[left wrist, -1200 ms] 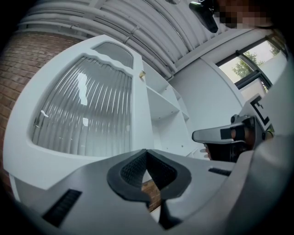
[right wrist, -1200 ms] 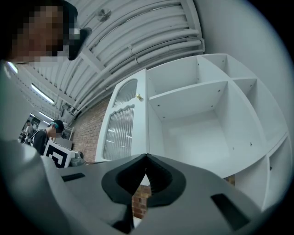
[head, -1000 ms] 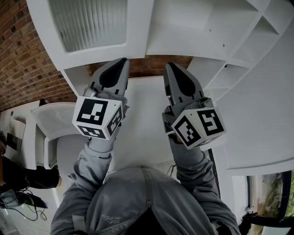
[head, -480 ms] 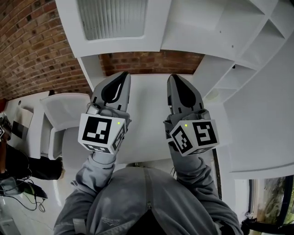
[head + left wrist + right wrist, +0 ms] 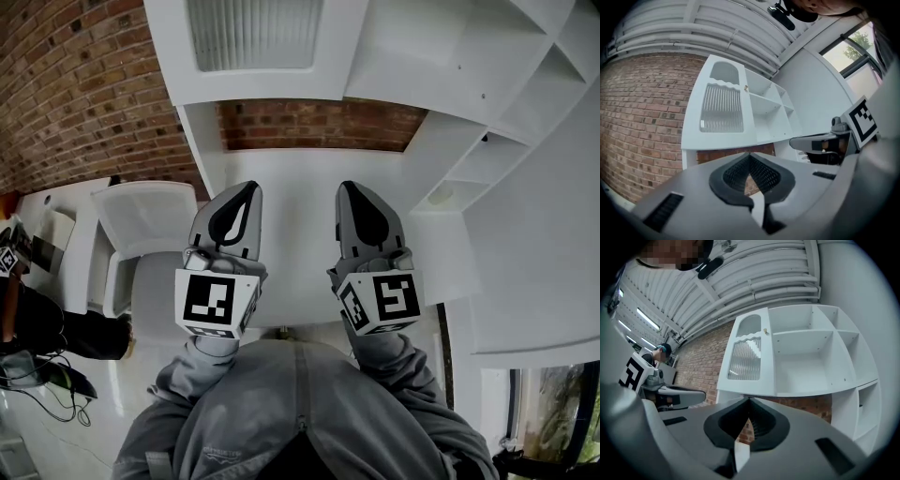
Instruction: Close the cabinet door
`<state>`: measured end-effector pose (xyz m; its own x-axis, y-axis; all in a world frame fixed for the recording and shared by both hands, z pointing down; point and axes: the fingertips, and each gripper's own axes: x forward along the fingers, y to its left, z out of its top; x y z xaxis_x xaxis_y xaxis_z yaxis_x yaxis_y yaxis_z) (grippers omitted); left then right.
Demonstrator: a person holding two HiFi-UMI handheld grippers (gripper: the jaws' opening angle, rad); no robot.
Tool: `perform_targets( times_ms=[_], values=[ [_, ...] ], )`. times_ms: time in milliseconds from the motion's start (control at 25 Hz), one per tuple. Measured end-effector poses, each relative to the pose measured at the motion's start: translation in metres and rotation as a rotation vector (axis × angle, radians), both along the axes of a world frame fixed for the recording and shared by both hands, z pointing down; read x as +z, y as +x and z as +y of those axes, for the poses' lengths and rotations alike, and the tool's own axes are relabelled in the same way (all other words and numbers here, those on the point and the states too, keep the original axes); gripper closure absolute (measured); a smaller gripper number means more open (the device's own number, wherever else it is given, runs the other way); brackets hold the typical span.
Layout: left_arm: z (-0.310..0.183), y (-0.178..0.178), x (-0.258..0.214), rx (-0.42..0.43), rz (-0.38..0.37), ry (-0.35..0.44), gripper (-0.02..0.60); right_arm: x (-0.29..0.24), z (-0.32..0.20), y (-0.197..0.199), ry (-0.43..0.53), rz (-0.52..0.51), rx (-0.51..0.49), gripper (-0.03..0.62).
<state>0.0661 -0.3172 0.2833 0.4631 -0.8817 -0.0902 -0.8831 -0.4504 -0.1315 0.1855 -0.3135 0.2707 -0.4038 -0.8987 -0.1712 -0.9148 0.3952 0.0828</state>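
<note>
Nearest me: left gripper (image 5: 750,157) and right gripper (image 5: 749,401), side by side, low in front of my chest, pointing roughly level. Both pairs of jaws are closed tip to tip with nothing in them. Only desk and brick show through the hollow behind the tips. Neither gripper touches anything.

Just beyond and below: the white desk top (image 5: 291,169), bare where I can see it. A white chair (image 5: 141,216) stands to its left, on the left gripper's side, so that elbow should stay in.

Higher up: the cabinet door (image 5: 747,355), a ribbed pane in a white frame, sits above the left part of the desk. Its small knob (image 5: 765,330) is on the edge next to the open compartment (image 5: 801,362). The door face looks close to the cabinet's front plane. Whether it is fully seated or a crack ajar, I cannot tell.

Judgement on the step: both grippers are well apart from the door, so nothing presses on it. If it needs seating, I would raise one gripper with jaws closed. I would push flat on the white frame beside the knob, not on the pane, straight in and slowly until it stops.

Room: open air between grippers and door. Edges to mind are the door's lower edge overhead, the upright panel (image 5: 202,136) beneath it at left, and the stepped side shelves (image 5: 525,84) at right. Farthest back is the brick wall (image 5: 84,103).
</note>
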Motion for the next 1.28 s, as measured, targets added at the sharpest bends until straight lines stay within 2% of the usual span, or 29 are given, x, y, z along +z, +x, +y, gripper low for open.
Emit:
perform_targets(
  times_ms=[200,680,1280],
  values=[
    [0.010,-0.005,0.021,0.001,0.004,-0.032,0.578,0.021,0.011,-0.009,0.001,0.051,0.007,0.568],
    [0.021,-0.003,0.065,0.002,0.000,-0.115,0.578,0.062,0.020,-0.010,-0.072,0.017,0.004,0.568],
    [0.020,0.004,0.067,0.001,0.012,-0.111,0.578,0.067,0.018,-0.007,-0.078,-0.012,-0.013,0.569]
  ],
)
